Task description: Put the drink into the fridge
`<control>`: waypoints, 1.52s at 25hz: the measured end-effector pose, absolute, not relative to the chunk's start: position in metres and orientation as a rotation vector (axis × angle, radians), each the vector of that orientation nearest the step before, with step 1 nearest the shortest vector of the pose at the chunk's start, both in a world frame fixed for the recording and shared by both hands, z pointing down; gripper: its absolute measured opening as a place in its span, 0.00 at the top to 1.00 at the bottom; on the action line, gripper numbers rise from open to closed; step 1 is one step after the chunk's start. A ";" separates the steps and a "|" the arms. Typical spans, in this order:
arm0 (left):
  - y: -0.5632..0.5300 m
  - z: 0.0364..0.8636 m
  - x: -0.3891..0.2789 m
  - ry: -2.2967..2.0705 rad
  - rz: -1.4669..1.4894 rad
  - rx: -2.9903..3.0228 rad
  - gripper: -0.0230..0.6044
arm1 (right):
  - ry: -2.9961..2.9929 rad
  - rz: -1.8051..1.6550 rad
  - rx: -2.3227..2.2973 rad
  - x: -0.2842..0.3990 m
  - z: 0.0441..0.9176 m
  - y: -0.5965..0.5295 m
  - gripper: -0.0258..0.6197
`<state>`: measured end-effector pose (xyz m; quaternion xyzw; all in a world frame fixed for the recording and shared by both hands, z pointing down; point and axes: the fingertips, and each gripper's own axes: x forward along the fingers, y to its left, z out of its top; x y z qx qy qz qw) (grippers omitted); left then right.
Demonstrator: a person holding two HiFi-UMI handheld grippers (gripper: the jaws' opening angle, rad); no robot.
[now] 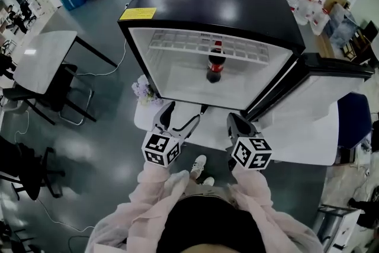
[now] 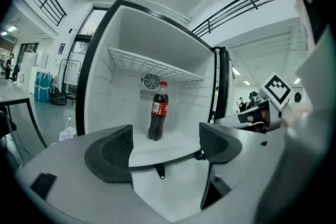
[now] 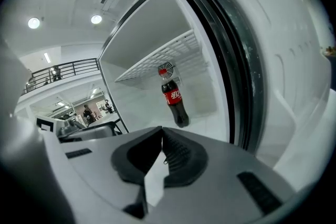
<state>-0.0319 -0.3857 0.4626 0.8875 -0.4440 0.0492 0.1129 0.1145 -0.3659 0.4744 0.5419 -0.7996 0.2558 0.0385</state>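
Note:
A dark cola bottle (image 1: 215, 64) with a red cap and label stands upright on the floor of the open small fridge (image 1: 177, 41), under its wire shelf. It shows too in the left gripper view as the bottle (image 2: 158, 111) and in the right gripper view as the bottle (image 3: 175, 103). My left gripper (image 1: 181, 117) hangs in front of the fridge, open and empty, well back from the bottle. My right gripper (image 1: 237, 122) is beside it near the door hinge, shut with nothing between its jaws.
The fridge door (image 1: 320, 83) stands swung open to the right. The fridge rests on a white table (image 1: 296, 148). A small bunch of pale flowers (image 1: 142, 92) lies at the table's left. A grey table (image 1: 41, 59) and chairs stand at the left.

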 end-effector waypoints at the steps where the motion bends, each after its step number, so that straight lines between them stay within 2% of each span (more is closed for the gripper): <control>1: -0.380 0.459 -0.035 -1.306 0.134 2.599 0.32 | -2.458 0.777 1.658 0.114 0.472 -0.366 0.94; 7: -0.356 0.442 -0.053 -1.334 0.203 2.626 0.34 | -2.499 0.674 1.627 0.109 0.452 -0.368 0.94; 10: -0.356 0.428 -0.072 -1.429 0.165 2.591 0.62 | -2.504 0.595 1.626 0.109 0.442 -0.371 0.94; 12: -0.356 0.421 -0.081 -1.469 0.133 2.575 0.68 | -2.512 0.560 1.629 0.108 0.436 -0.373 0.94; 15: -0.359 0.412 -0.089 -1.511 0.096 2.579 0.88 | -2.519 0.494 1.603 0.103 0.431 -0.374 0.94; 16: -0.360 0.411 -0.091 -1.516 0.100 2.582 0.92 | -2.514 0.460 1.593 0.101 0.430 -0.375 0.94; 18: -0.363 0.411 -0.093 -1.513 0.118 2.579 0.94 | -2.505 0.404 1.588 0.099 0.427 -0.374 0.94; 38: -0.389 0.414 -0.084 -1.448 0.178 2.594 0.95 | -2.537 0.356 1.692 0.110 0.396 -0.376 0.95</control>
